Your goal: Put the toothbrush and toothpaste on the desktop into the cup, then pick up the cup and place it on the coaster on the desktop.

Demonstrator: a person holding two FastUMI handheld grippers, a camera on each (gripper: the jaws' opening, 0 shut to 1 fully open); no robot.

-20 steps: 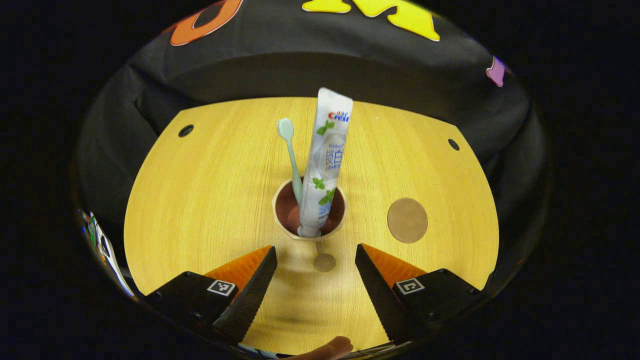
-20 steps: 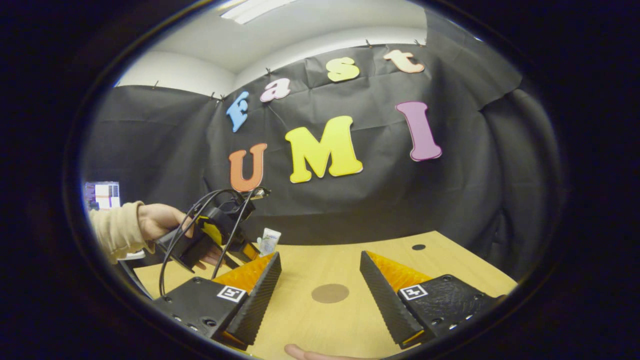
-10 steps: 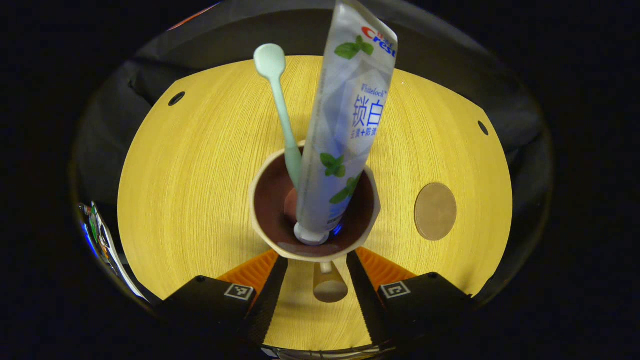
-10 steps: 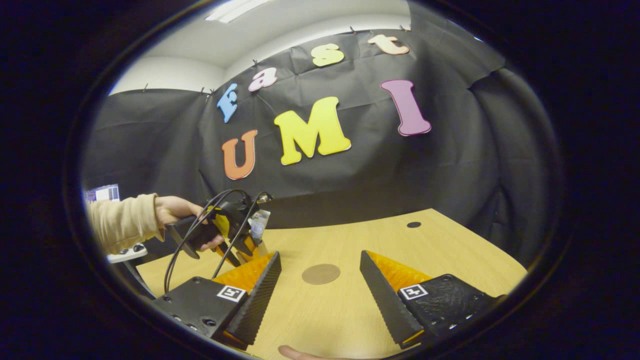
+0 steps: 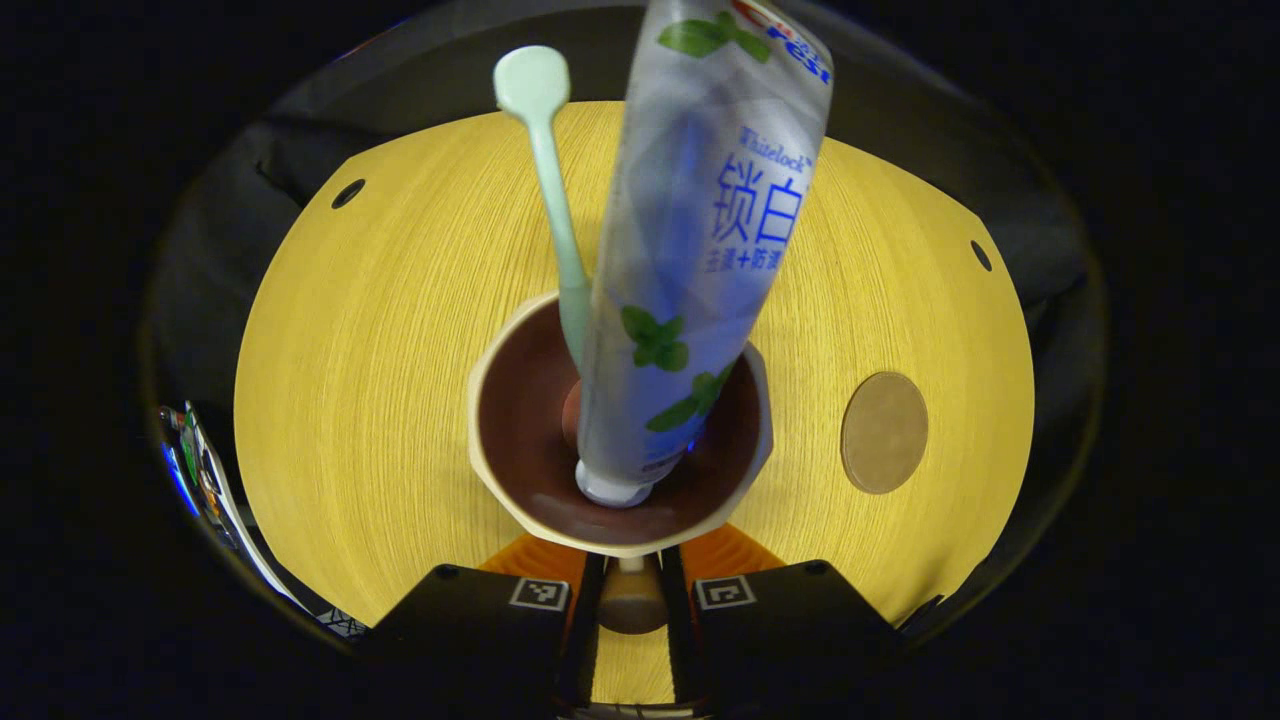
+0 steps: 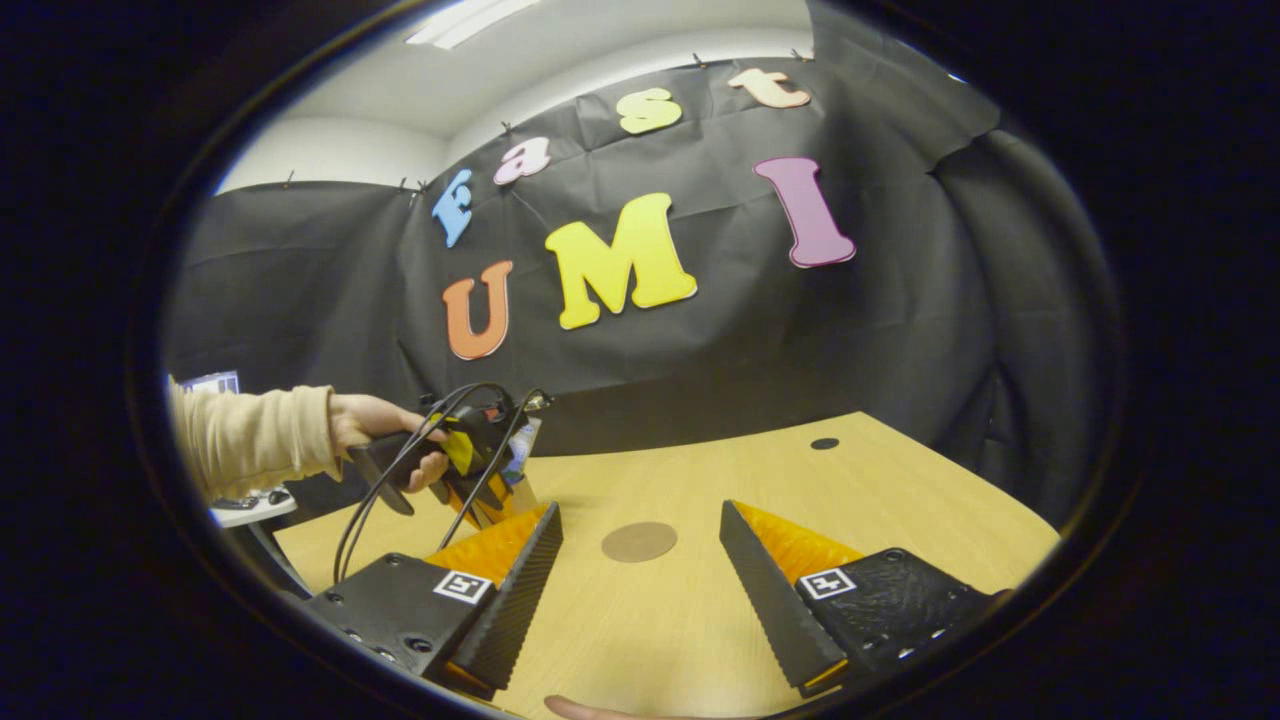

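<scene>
Booth with black cloth walls; work surface is a light wood-grain desk (image 5: 380,400) with small dark holes near its far corners.

Left gripper view, left to right: the cup (image 5: 745,400), cream outside and dark brown inside, stands at centre of the desk, close to the camera. Inside it, the toothbrush (image 5: 548,170), pale green, stands on the left with its head up, leaning slightly left. Just to its right, touching or nearly touching, the toothpaste (image 5: 710,230) tube stands cap-down on the cup floor, crimped end up. Below the cup rim the left gripper (image 5: 630,620) has its jaws drawn narrow, one on each side of the cup's handle (image 5: 630,600); both fingers sit against or just beside the handle, and actual contact cannot be confirmed. Well to the right of the cup, apart from it, the coaster (image 5: 884,432), a flat brown disc, lies on the desk.

Right gripper view, left to right: a person's hand (image 6: 385,430), in a cream sleeve (image 6: 250,440), holds the left gripper with its trailing black cables; the top of the toothpaste tube shows just past it. The right gripper (image 6: 640,600) is held low over the desk, jaws wide apart, nothing between them. The coaster lies on the desk beyond the gap between the fingers, slightly left of centre.
</scene>
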